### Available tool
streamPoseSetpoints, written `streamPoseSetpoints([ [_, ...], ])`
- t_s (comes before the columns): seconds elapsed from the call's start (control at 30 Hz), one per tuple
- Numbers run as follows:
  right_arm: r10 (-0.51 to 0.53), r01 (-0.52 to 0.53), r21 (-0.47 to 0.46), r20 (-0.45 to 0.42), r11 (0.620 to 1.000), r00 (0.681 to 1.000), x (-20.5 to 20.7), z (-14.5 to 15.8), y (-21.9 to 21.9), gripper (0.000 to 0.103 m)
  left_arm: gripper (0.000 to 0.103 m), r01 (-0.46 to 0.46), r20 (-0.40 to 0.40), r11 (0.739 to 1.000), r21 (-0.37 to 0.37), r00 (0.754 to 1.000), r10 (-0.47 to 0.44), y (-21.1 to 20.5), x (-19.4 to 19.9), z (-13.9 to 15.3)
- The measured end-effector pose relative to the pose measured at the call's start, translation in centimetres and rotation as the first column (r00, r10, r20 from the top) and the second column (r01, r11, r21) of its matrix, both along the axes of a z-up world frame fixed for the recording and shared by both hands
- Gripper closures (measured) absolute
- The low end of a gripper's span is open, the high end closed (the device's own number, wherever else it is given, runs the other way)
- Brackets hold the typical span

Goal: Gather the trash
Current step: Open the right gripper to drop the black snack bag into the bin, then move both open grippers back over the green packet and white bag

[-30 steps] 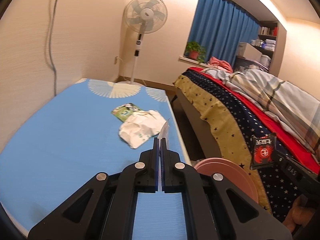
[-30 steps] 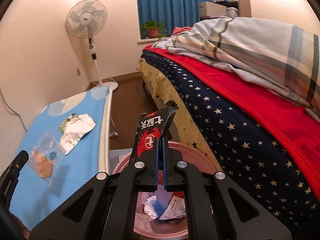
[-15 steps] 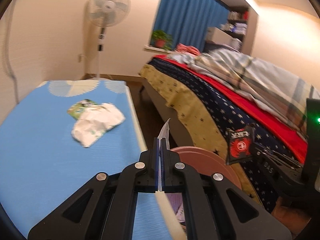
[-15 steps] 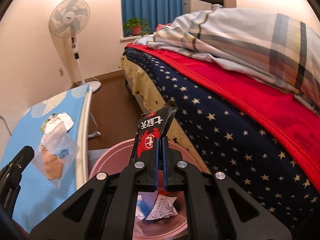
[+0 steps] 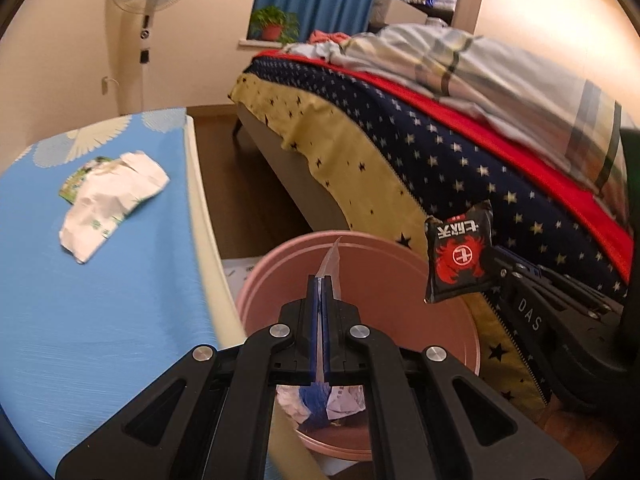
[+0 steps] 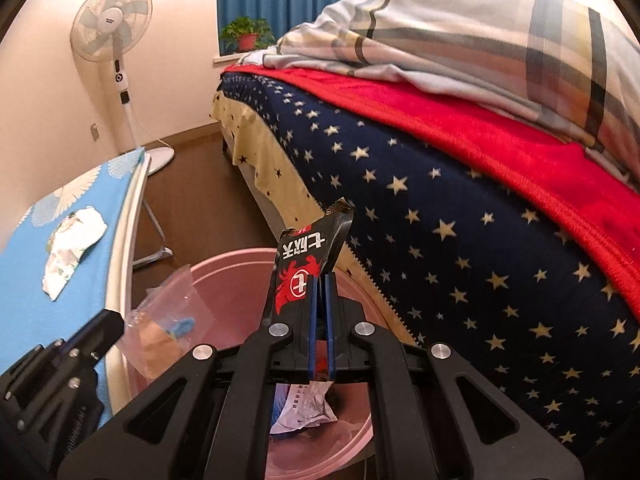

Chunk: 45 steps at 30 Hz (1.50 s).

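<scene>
both grippers hang over the pink bin (image 5: pixel 440 320), which sits on the floor between the blue-topped table (image 5: pixel 100 300) and the bed (image 5: pixel 460 160).

the left wrist view shows the left gripper (image 5: pixel 319 280) pinched shut on a clear plastic bag (image 5: pixel 333 264), seen here only edge-on as a thin sliver rising above the fingertips. the right wrist view shows that same bag (image 6: pixel 168 320) broadside: see-through, crumpled, with something orange and something blue inside, hanging over the bin's rim.

the right gripper (image 6: pixel 322 280) is clamped on a black and red snack wrapper (image 6: pixel 304 268); from its own camera the wrapper stands up narrow between the fingers, while the left view shows its printed face (image 5: pixel 460 260) flat, over the bin's right edge.

crumpled paper (image 6: pixel 308 408) already lies in the bin's bottom in both views.

on the table, a crumpled white wrapper (image 5: pixel 112 204) lies over a green packet (image 5: pixel 74 188); the packet is clear only in the left view.
</scene>
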State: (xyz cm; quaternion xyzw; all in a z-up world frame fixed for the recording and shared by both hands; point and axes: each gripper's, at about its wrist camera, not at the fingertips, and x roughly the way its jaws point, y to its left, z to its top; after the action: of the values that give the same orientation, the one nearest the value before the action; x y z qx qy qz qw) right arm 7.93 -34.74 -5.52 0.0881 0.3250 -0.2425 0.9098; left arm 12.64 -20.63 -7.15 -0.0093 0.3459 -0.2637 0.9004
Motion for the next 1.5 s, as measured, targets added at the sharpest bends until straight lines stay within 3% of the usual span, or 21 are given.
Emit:
streamPoseSetpoints([
  [0.27,-0.009,0.01,0.028,-0.034,1.0,0.999,0.7,-1.1,-0.7,0.096,0.102,0.022,-0.059,0.999,0.026,0.998,-0.02,-0.9,0.6,-1.5],
  [0.53,-0.025,0.027,0.035,-0.05,0.999,0.998,1.0,-1.4,-1.0,0.092,0.099,0.019,-0.067,1.0,0.01,0.998,-0.019,-0.7,0.8,-1.5],
  [0.6,-0.032,0.034,0.04,-0.046,0.999,0.998,0.9,-1.3,-1.2,0.084,0.099,0.02,-0.066,1.0,0.006,0.998,-0.019,-0.6,0.8,-1.4],
  [0.67,-0.037,0.039,0.04,-0.036,0.998,0.999,0.5,-1.2,-1.1,0.07,0.099,0.017,-0.062,1.0,0.002,0.998,-0.017,-0.6,0.8,-1.1],
  [0.9,-0.02,0.021,0.044,-0.012,0.999,1.0,-0.1,-0.4,-0.7,0.067,0.099,0.009,-0.036,1.0,-0.021,0.999,-0.01,0.4,0.2,0.4],
  [1.17,0.051,-0.055,0.051,0.072,0.997,0.996,-0.8,2.8,1.5,0.067,0.099,-0.024,0.002,0.998,-0.057,1.0,0.024,3.1,-1.0,3.9],
  [1.5,0.253,-0.27,0.066,0.194,0.961,0.948,1.5,10.2,6.3,0.067,0.099,-0.09,0.109,0.992,-0.083,0.989,0.099,8.4,1.6,12.9],
])
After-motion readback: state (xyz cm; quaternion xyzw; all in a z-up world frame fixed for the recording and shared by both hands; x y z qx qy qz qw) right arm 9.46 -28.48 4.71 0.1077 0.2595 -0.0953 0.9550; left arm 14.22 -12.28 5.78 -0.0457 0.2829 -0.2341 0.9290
